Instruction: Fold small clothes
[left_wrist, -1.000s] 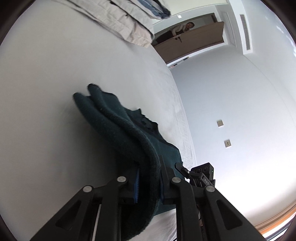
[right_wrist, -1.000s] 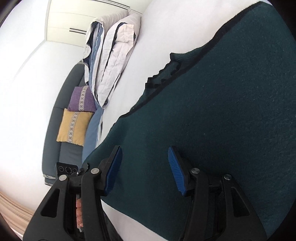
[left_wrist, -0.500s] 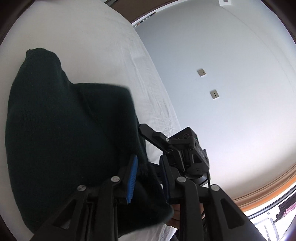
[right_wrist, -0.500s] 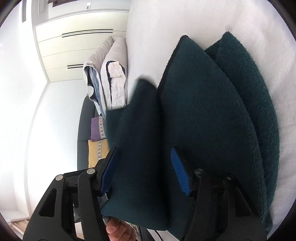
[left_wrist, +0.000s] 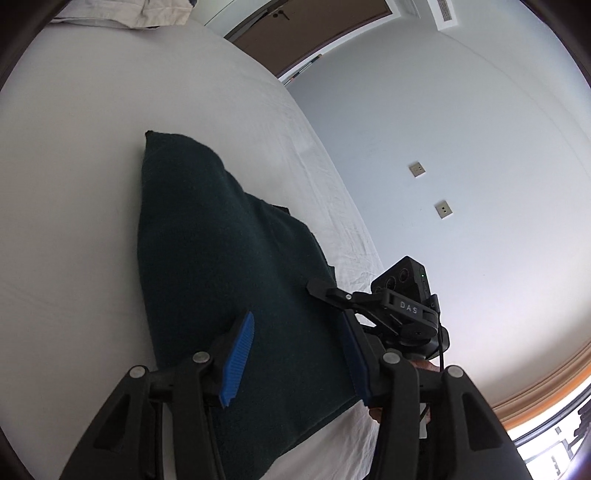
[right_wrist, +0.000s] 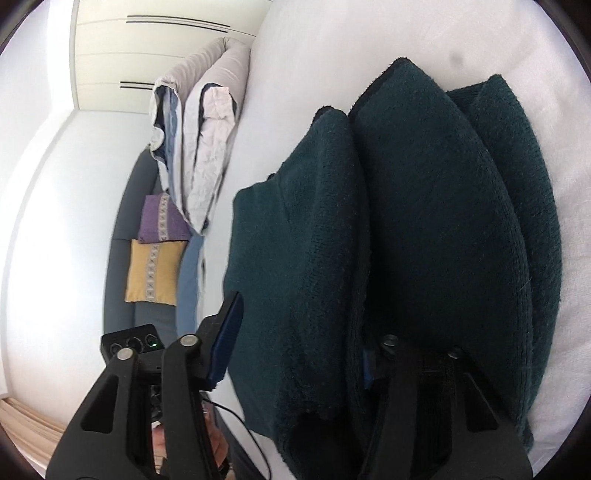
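Note:
A dark teal knitted garment (left_wrist: 229, 258) lies folded in layers on the white bed (left_wrist: 74, 221). My left gripper (left_wrist: 295, 354) is open just above its near end, holding nothing. In the right wrist view the garment (right_wrist: 424, 221) shows as several stacked folds. My right gripper (right_wrist: 295, 332) is open, its jaws standing wide on either side of the upper fold. The right finger is partly hidden under the cloth. The right gripper also shows in the left wrist view (left_wrist: 332, 291), at the garment's right edge.
Folded pale bedding (right_wrist: 207, 147) lies at the head of the bed. A grey sofa with a purple cushion (right_wrist: 162, 218) and a yellow cushion (right_wrist: 153, 269) stands beyond the bed's edge. A wall (left_wrist: 461, 147) and a brown door (left_wrist: 314, 29) lie past the far side.
My left gripper let go of the garment and opened wide. The raised fold has come down flat on the bed. The right gripper stayed open around the folds.

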